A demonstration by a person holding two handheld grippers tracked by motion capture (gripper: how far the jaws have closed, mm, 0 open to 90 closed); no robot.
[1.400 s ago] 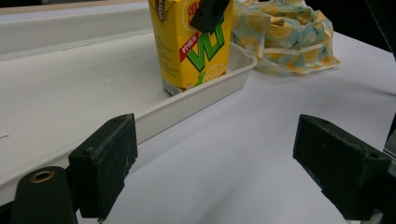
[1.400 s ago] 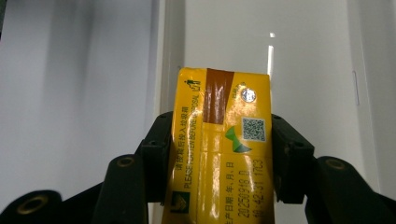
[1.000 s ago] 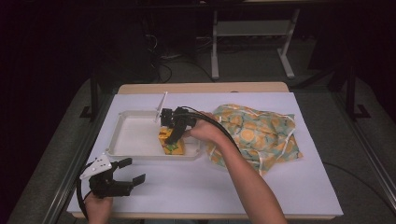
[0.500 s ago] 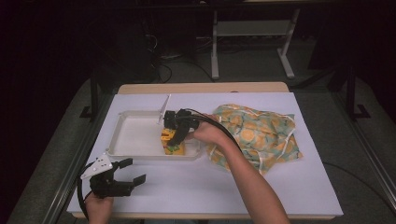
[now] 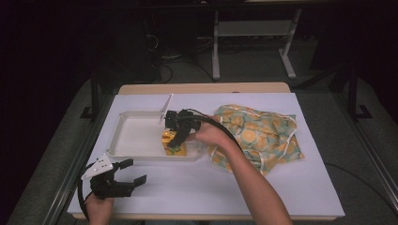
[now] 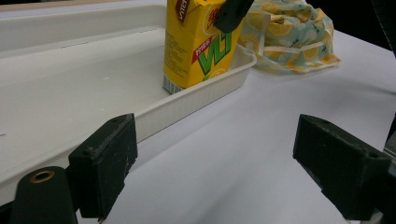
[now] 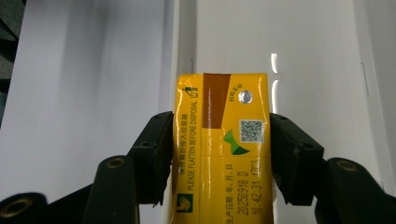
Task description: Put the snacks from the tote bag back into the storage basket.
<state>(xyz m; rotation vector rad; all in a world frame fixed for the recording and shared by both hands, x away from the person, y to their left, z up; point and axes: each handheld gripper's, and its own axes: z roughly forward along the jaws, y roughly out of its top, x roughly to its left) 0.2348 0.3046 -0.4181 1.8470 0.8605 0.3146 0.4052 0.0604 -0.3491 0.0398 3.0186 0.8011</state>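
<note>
We see the right gripper (image 5: 174,140) at the centre of the high view, pointing down at one yellow drink carton (image 5: 173,144) that stands upright in the lower right corner of the white tray (image 5: 136,133). In the right gripper view the carton (image 7: 222,149) sits between the two black jaws. These jaws have just been opening, and we judge that their pads lie against its sides or barely off them; we cannot tell whether any pressure is left.

The risk, as we read it, is a tip: the carton stands close to the tray's low wall, and if one pad drags on it as the gripper lifts away, the carton could topple onto the rim or out onto the table (image 5: 211,187). A sideways pull would do the same.

The left gripper (image 5: 119,180) rests at the lower left of the high view, its jaws wide apart and empty.

We count one carton, one tray, one lemon-print cloth bag (image 5: 258,136) at centre right, and two grippers.
</note>
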